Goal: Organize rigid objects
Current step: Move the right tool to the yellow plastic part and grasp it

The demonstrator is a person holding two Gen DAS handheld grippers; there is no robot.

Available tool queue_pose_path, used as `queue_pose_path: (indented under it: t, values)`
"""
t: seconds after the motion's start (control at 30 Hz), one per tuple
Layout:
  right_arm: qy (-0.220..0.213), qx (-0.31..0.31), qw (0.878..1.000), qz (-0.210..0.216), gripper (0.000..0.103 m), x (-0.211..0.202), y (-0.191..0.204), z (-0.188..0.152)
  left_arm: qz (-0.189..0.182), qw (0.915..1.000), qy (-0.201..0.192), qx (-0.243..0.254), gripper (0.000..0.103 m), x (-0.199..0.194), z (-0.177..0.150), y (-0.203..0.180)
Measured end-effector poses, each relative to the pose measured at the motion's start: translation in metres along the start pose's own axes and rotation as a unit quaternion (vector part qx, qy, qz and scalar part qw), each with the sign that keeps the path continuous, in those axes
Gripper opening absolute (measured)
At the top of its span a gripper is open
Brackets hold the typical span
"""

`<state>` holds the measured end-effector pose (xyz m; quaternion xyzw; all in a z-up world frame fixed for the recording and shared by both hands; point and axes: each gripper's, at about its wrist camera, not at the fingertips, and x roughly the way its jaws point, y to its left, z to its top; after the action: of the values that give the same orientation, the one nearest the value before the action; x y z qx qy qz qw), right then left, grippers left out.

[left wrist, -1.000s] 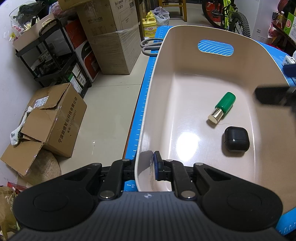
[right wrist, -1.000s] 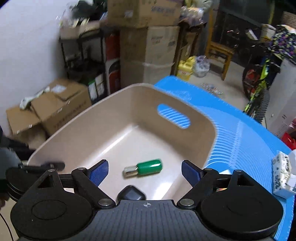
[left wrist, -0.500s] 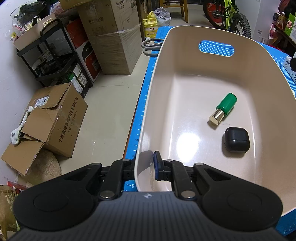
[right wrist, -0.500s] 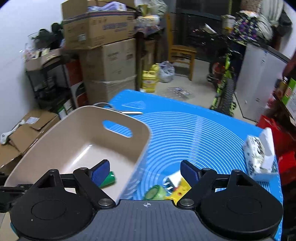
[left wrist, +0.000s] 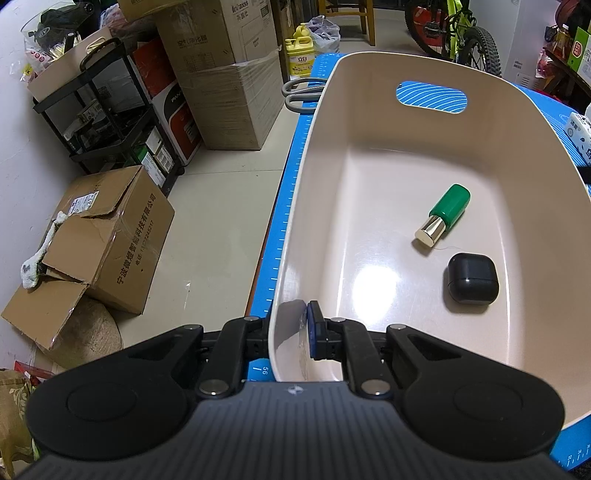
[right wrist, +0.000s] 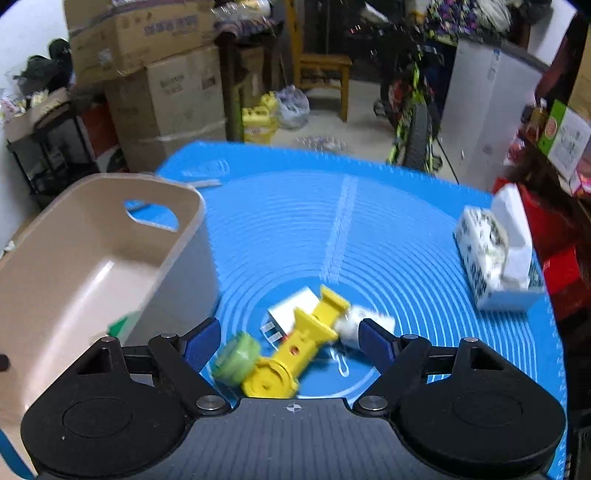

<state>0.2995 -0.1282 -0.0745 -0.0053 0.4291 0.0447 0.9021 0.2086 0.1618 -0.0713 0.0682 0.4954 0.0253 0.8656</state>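
A beige plastic bin [left wrist: 369,122] stands on the blue mat and holds a green bottle with a gold cap [left wrist: 443,216] and a black case [left wrist: 472,278]. My left gripper [left wrist: 291,334] is shut on the bin's near rim. The bin also shows at the left of the right wrist view [right wrist: 92,236]. My right gripper [right wrist: 290,338] is open above a small pile on the mat: a yellow plastic piece [right wrist: 295,350], a green roll [right wrist: 236,360], a white box [right wrist: 291,314] and a small white item [right wrist: 351,321].
A tissue pack [right wrist: 495,258] lies at the mat's right edge. Grey-handled scissors [left wrist: 299,94] lie beyond the bin's far left corner. Cardboard boxes [left wrist: 107,236], a black shelf [left wrist: 99,122] and a bicycle [left wrist: 458,33] stand on the floor around the table.
My right gripper has swung right, from over the bin to over the pile on the mat. My left gripper has kept its hold on the bin rim.
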Motion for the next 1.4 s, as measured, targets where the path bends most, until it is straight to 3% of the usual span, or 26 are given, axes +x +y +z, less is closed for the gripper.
queue_pose_path:
  t: [0.3,0.63,0.8,1.0,1.13,1.4]
  values:
    - [0.049,0.078,0.996,0.006,0.079,0.047,-0.034,-0.015,0.0,1.0,0.001,0.002,0.016,0.0,0.0,0.0]
    - [0.062,0.123,0.99,0.028,0.075,0.072,-0.038,-0.019,0.0,1.0,0.001,0.003,0.016,-0.001,0.001,-0.001]
    - [0.068,0.128,0.989,0.026,0.064,0.083,-0.033,-0.019,0.0,1.0,0.001,0.003,0.016,0.0,0.002,-0.002]
    - [0.063,0.122,0.99,0.033,0.041,0.082,-0.027,-0.018,0.0,1.0,0.001,0.002,0.016,0.0,0.002,-0.002]
    - [0.068,0.136,0.987,0.046,0.036,0.079,-0.031,-0.02,0.0,1.0,0.001,0.001,0.016,0.0,0.002,-0.002]
    - [0.046,0.14,0.988,0.055,0.035,0.052,-0.044,-0.021,0.0,1.0,0.001,0.002,0.016,0.001,0.002,-0.002]
